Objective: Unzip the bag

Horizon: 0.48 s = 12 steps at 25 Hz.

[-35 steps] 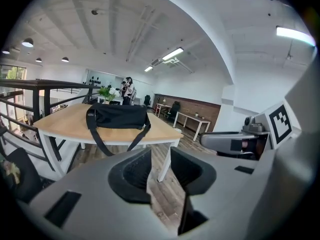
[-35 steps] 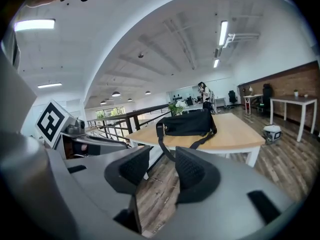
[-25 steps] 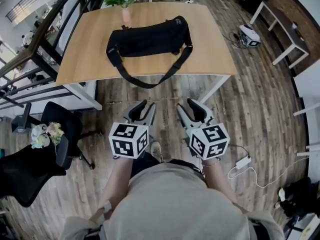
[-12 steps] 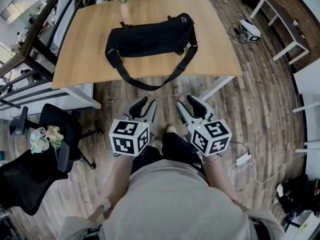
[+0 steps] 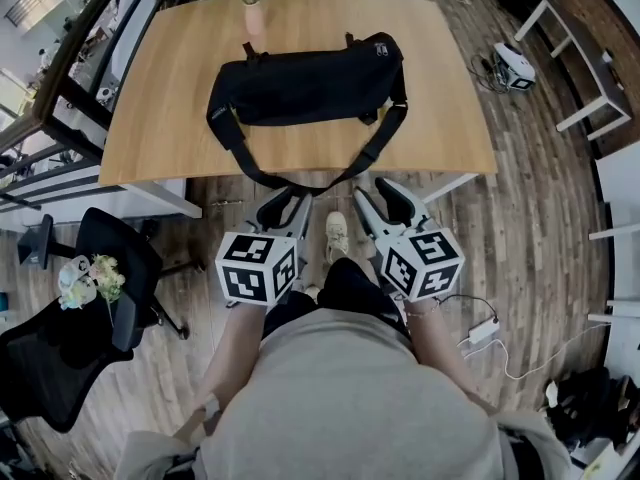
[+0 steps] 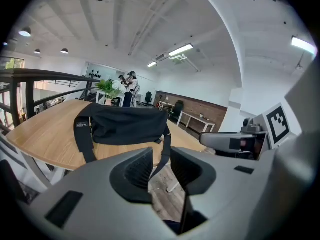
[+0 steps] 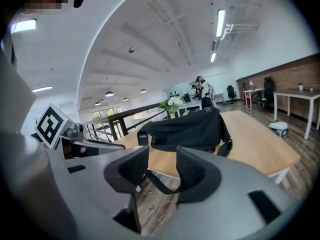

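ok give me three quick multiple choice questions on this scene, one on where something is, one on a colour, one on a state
1. Where does the shoulder strap of the duffel bag hang?
A. over the near edge of the table
B. over its far edge
C. on an office chair

2. What colour is the duffel bag?
A. red
B. tan
C. black

3. How do the jaws of the left gripper and the right gripper stand?
A. both shut on the strap
B. both apart, nothing between them
C. left shut, right apart

Answers:
1 A, the strap loops down past the table edge nearest the person.
2 C, its fabric is black all over.
3 B, each gripper view shows a gap between the pads, with the bag well ahead of them.
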Each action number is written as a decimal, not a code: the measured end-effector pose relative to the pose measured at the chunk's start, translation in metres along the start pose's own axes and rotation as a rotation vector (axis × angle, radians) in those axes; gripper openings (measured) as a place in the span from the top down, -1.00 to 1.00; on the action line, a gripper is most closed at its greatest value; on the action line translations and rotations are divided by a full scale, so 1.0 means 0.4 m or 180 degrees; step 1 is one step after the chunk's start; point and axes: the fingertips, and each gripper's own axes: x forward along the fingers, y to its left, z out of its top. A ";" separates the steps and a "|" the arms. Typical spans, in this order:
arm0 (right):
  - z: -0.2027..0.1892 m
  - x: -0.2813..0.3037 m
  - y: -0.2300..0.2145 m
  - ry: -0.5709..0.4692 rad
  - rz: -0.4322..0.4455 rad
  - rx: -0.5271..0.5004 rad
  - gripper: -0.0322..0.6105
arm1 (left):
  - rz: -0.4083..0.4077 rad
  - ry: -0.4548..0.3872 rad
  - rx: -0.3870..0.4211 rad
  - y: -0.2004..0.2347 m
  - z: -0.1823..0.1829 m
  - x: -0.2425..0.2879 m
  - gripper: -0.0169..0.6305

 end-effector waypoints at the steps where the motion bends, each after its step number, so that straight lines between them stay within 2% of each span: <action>1: 0.012 0.021 -0.013 -0.0006 0.0021 -0.0012 0.38 | 0.0011 -0.0008 0.0005 0.009 0.014 0.022 0.57; 12: 0.186 0.234 -0.217 -0.0092 0.0148 -0.0083 0.37 | 0.0113 -0.0095 0.0064 0.081 0.187 0.283 0.57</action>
